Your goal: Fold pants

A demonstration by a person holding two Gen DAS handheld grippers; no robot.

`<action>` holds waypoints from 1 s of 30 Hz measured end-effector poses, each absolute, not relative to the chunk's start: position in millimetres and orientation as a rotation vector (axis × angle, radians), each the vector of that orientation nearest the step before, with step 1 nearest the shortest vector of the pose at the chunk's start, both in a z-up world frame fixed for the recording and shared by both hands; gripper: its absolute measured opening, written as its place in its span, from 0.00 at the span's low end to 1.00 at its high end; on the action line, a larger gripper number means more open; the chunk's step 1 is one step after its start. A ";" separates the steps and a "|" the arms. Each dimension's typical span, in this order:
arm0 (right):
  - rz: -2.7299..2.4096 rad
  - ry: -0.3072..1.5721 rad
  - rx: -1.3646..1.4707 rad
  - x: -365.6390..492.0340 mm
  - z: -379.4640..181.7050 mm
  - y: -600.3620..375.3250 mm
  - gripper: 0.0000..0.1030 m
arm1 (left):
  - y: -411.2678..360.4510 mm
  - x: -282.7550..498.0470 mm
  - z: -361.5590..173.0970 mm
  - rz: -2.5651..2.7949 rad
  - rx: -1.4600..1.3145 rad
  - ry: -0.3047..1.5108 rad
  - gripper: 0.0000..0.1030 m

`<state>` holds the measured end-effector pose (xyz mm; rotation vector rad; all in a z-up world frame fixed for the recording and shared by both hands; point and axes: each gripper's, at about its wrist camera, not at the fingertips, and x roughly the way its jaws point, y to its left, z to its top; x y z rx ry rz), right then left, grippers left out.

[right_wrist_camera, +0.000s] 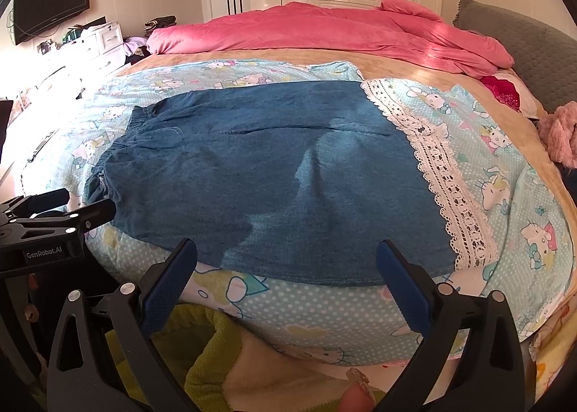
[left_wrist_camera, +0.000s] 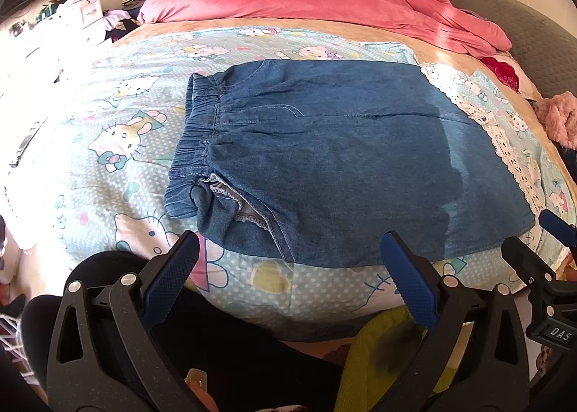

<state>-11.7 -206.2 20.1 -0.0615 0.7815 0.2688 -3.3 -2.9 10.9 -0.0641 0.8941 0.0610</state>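
**A:** Here we are at the bed, and the blue denim pants with the gathered elastic waistband (left_wrist_camera: 324, 159) lie flat on the pale-blue dotted cartoon-cat bedsheet (left_wrist_camera: 119, 167). Already doubled over lengthwise, by the look of it.

**B:** Agreed, and the long axis is the key: it runs left to right across both views, waistband at the left, the far end at the right against the white lace trim (right_wrist_camera: 443, 181).

**A:** Where are the tools?

**B:** Both sit just off the near long edge, pointing across the cloth. The left gripper (left_wrist_camera: 288, 271) has its jaws spread wide with nothing between them, waistband end nearer to it. The right gripper (right_wrist_camera: 286, 277) is equally wide, equally empty, nearer the leg end.

**A:** Touching the denim?

**B:** No, the tips stand apart from the hem, over the sheet.

**A:** So the next fold?

**B:** My guess is end to end along that axis, one end carried to meet the other.
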 end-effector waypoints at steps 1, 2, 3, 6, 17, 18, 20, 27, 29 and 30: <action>0.271 0.782 -0.061 -10.9 20.4 -205.3 0.96 | -2.6 -2.3 11.0 0.063 -0.064 0.893 0.92; 0.276 0.782 -0.061 -9.4 20.7 -204.0 0.96 | -2.3 -1.4 11.5 0.063 -0.065 0.893 0.92; 0.281 0.784 -0.062 -8.0 20.8 -202.8 0.96 | -1.1 0.0 12.2 0.063 -0.069 0.892 0.92; 0.301 0.798 -0.058 -1.3 19.6 -199.3 0.96 | 2.0 4.6 14.4 0.067 -0.076 0.888 0.92; 0.362 0.819 -0.062 52.6 26.6 -179.8 0.96 | 36.5 44.8 19.0 0.116 -0.113 0.900 0.92; 0.373 0.821 -0.073 59.9 27.8 -175.4 0.96 | 42.3 51.0 19.8 0.128 -0.118 0.902 0.92; 0.401 0.830 -0.067 76.1 28.9 -169.4 0.96 | 52.2 59.1 20.7 0.130 -0.135 0.903 0.92; 0.434 0.855 -0.110 130.9 25.7 -144.6 0.96 | 82.4 90.9 15.7 0.164 -0.158 0.929 0.92; 0.439 0.869 -0.103 149.1 24.2 -139.4 0.96 | 90.1 100.3 14.5 0.175 -0.155 0.934 0.92; 0.436 0.869 -0.102 156.3 24.4 -137.0 0.96 | 93.4 104.6 14.2 0.174 -0.156 0.935 0.92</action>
